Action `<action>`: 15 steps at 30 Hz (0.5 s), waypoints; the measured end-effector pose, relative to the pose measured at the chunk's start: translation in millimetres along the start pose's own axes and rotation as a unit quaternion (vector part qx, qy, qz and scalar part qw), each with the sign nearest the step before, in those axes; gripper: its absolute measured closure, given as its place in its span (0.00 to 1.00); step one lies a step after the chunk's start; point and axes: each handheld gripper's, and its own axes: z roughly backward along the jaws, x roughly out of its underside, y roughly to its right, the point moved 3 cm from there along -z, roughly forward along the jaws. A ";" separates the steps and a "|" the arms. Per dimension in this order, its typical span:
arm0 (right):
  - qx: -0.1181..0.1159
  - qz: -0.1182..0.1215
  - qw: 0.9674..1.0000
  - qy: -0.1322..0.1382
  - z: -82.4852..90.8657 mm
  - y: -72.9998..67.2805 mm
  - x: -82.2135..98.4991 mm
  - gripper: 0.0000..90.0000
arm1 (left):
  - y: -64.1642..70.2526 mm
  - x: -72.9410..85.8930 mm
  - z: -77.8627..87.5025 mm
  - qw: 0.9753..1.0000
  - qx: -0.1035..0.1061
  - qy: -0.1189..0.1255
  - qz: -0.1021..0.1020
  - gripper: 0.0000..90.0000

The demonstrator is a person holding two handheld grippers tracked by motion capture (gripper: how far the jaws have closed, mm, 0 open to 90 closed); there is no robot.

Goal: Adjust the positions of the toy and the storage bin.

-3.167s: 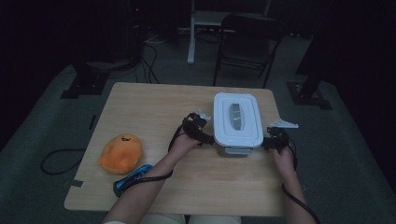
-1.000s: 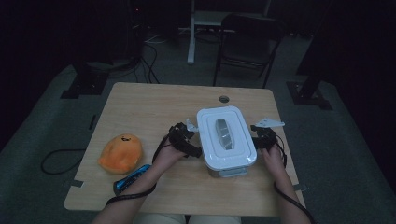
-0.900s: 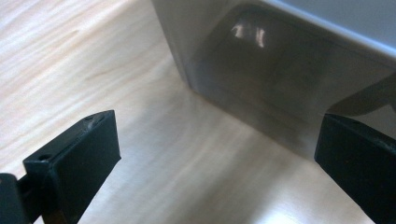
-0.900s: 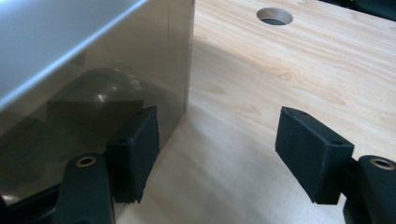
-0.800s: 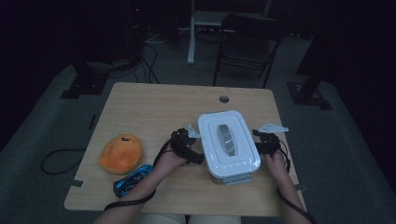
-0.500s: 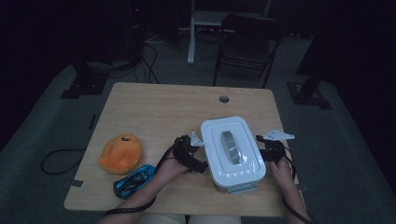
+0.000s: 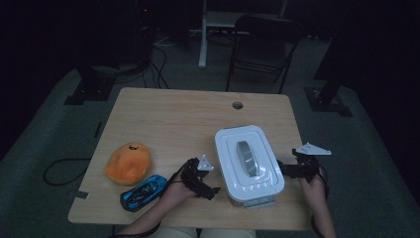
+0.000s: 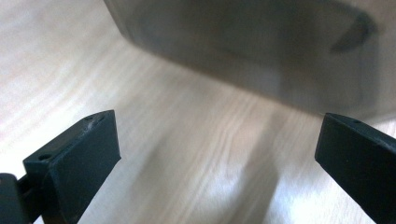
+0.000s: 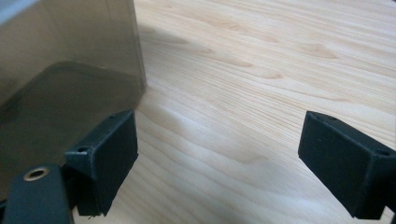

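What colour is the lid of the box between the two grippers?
White, with a grey handle; the lid shows best in the high view.

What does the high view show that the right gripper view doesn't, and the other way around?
High view: the white lid of the container with its grey handle, an orange plush toy, a blue toy car, the left gripper beside the container, and a chair behind the table.

Right gripper view: the container's see-through side wall up close, and the right gripper with its jaws apart and bare wood between them; they have just been opening.

Both: the container, the wooden table and the right gripper.
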 end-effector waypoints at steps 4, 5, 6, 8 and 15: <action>0.012 -0.019 0.999 0.025 24.7 0.1 -7.3 0.13 | 1.1 10.1 -3.4 1.000 0.007 -0.011 -0.004 0.01; 0.015 -0.026 0.999 0.037 31.8 0.0 -10.1 0.13 | 0.8 12.1 -4.3 1.000 0.005 -0.013 -0.008 0.01; 0.022 -0.028 0.998 0.046 38.7 -0.9 -13.5 0.13 | 0.3 14.0 -5.3 1.000 0.004 -0.014 -0.008 0.01; 0.025 -0.024 0.998 0.059 52.4 -4.9 -21.2 0.13 | -1.2 16.4 -6.2 1.000 -0.001 -0.008 -0.009 0.01; -0.007 -0.016 0.998 0.068 78.9 -35.2 -46.7 0.13 | -1.5 20.5 -6.6 0.999 -0.021 -0.003 -0.030 0.01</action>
